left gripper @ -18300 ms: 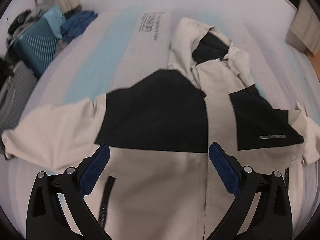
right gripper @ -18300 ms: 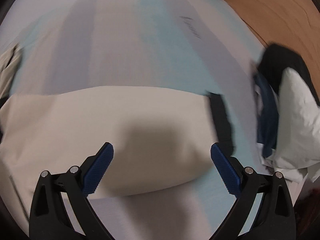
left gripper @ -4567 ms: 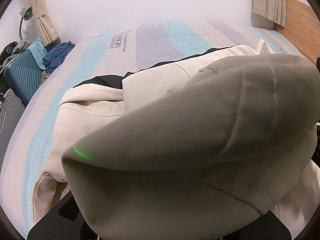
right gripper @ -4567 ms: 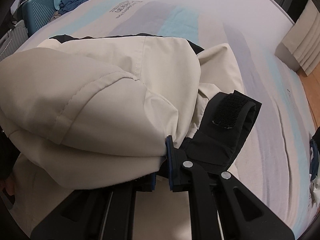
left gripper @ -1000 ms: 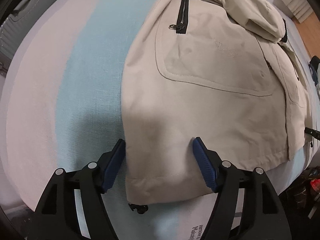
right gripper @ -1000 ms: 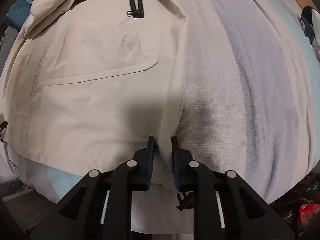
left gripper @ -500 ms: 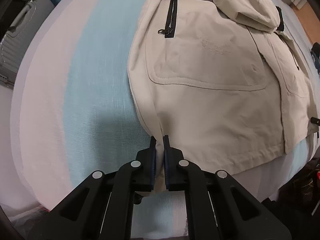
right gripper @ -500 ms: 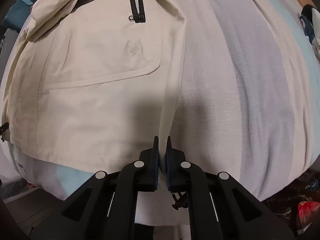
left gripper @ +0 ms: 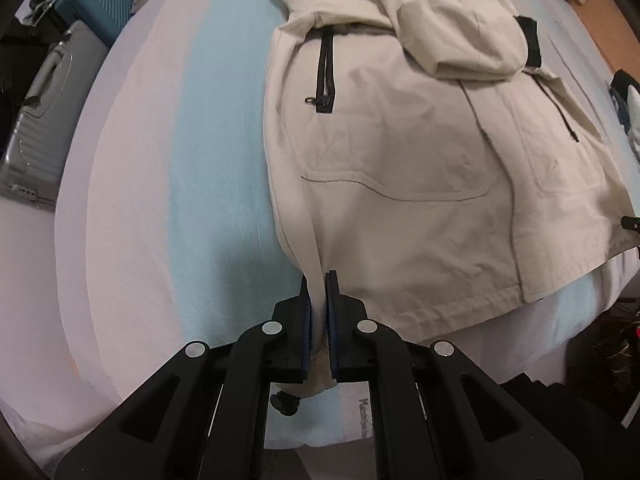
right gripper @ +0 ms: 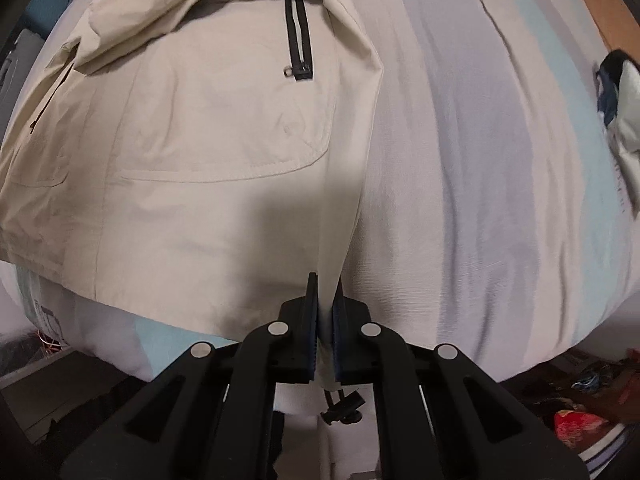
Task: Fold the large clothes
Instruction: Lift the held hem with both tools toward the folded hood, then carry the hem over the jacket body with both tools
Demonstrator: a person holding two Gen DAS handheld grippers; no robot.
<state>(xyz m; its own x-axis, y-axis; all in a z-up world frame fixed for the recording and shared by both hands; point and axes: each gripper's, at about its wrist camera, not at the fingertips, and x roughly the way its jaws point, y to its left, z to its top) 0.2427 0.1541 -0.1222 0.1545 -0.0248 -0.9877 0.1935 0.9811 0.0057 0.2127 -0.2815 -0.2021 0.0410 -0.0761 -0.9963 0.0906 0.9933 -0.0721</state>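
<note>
Now my left tongs [left gripper: 319, 280] are clamped tight on the near left corner of the cream jacket [left gripper: 400, 168], a narrow pleat of its hem pinched between the blue pads [left gripper: 306, 320], which have just finished closing on the cloth. My right tongs [right gripper: 326, 284] are squeezed together the same way on the near right corner of the jacket [right gripper: 200, 140], with a thin ridge of fabric running up from between the pads [right gripper: 313, 320]. A black cord toggle [left gripper: 285, 396] hangs just under my left tongs, and another toggle [right gripper: 340, 404] dangles under my right ones. Ahead of both tongs the jacket lies spread on the striped mattress [left gripper: 168, 184], with its hood [left gripper: 452, 36] bunched at the far end. A black pocket zip [left gripper: 324, 76] sits ahead of my left tongs and another zip [right gripper: 298, 48] ahead of my right. Far off to the left of my left tongs stand a teal suitcase [left gripper: 96, 4] and a grey suitcase [left gripper: 40, 120] beside the mattress.
</note>
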